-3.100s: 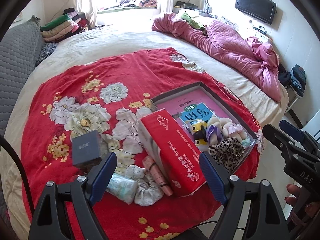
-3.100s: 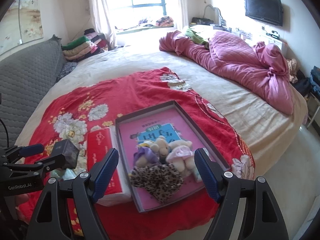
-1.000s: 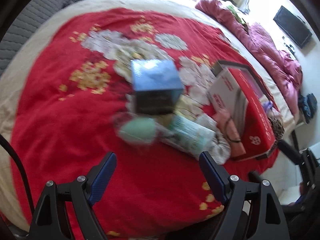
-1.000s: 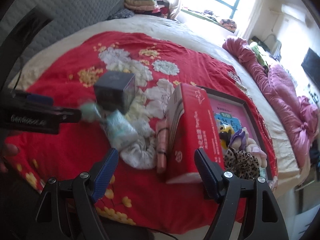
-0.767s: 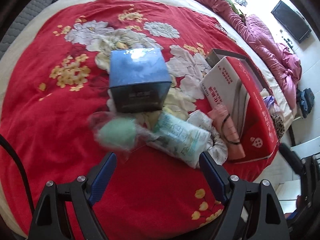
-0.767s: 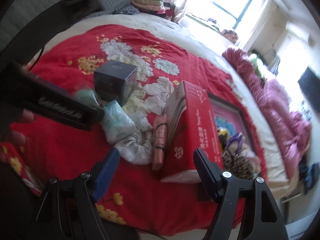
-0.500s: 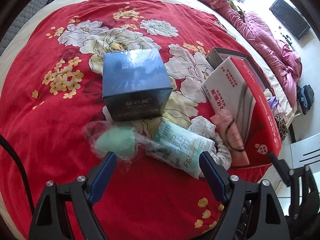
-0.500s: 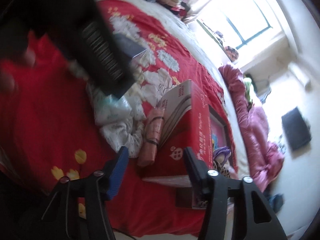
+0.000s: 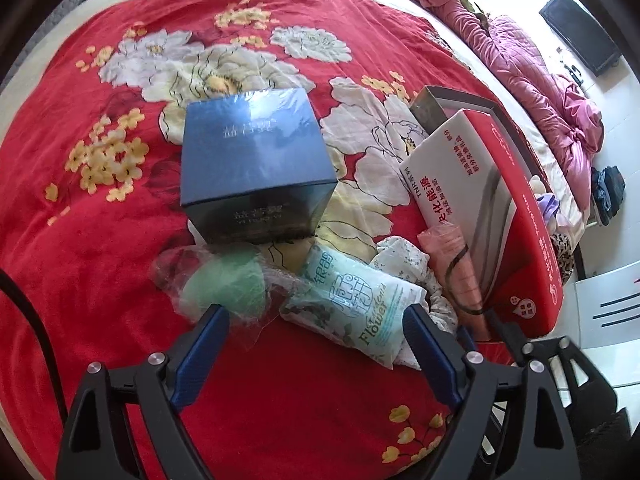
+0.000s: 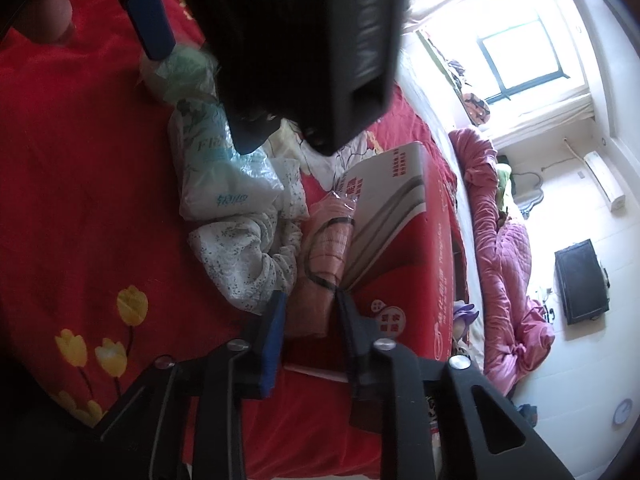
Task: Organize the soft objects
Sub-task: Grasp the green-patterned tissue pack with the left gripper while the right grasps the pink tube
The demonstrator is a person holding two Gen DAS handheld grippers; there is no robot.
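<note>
Red flowered blanket [image 9: 100, 240] below me: my right gripper [image 10: 310, 312] has dropped and is closing around the pink roll [image 10: 324, 256] beside the red box [image 10: 404, 240]; my left gripper [image 9: 316, 340] hangs open, widening, empty.

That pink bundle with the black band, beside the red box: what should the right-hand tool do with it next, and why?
Probably finish the squeeze, then lift. The right gripper has its jaws closing around the near end of the pink bundle, which leans against the red box, so it likely needs a firm hold first.
</note>
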